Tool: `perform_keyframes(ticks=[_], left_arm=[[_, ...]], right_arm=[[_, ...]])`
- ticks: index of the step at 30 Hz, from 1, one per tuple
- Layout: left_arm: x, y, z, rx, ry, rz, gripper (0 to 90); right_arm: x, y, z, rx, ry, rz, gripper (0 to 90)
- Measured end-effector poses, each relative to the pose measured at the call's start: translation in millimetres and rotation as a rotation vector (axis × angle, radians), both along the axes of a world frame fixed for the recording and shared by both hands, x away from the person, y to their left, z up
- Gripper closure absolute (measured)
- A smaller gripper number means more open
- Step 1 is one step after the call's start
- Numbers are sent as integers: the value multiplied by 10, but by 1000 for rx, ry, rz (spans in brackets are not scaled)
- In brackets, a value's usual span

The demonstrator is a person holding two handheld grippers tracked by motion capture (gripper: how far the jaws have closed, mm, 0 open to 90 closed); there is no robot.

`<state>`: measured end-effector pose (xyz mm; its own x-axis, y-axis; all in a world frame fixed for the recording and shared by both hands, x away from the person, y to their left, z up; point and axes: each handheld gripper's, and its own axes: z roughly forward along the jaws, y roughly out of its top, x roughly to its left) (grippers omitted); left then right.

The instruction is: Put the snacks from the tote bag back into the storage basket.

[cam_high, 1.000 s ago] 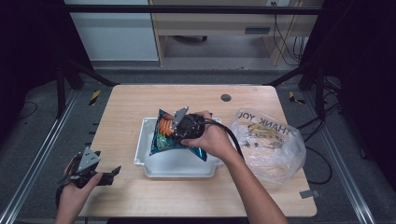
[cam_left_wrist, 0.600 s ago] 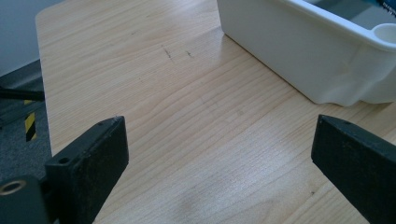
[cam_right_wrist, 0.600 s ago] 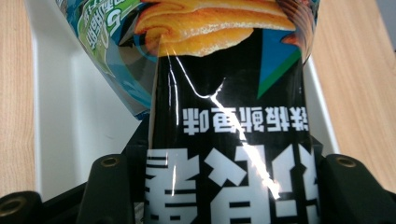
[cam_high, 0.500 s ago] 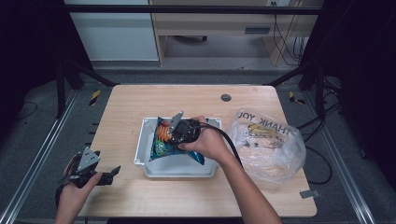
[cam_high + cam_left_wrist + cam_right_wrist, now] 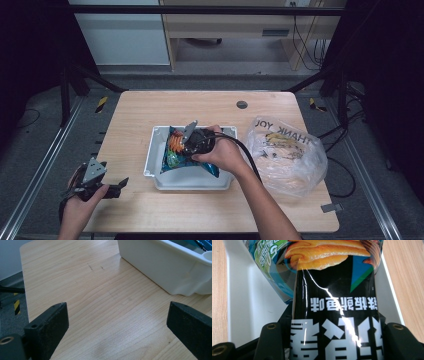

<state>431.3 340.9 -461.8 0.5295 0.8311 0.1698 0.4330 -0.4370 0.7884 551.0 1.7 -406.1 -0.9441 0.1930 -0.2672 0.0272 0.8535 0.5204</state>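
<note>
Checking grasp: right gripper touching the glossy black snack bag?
Touching. Right gripper view: the glossy black snack bag sits pinched between the right gripper jaws over the white plastic bin.

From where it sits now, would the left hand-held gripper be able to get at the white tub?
Probably yes. The left hand-held gripper hovers at the table's near left corner with jaws open, and only bare wood lies between it and the white tub's near wall. The right hand-held gripper works inside, holding the snack bag.

Bench (image 5: 135, 120) open left of white bin (image 5: 152, 155); snack bag (image 5: 175, 150) fills bin; plastic bag (image 5: 287, 155) blocks right side.
</note>
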Motion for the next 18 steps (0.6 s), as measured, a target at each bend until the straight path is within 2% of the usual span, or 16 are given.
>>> perform_keyframes(ticks=[18], left_arm=[[2, -16, -4, 6, 1, -5, 36]], right_arm=[[6, 21, -129, -34, 21, 9, 428]])
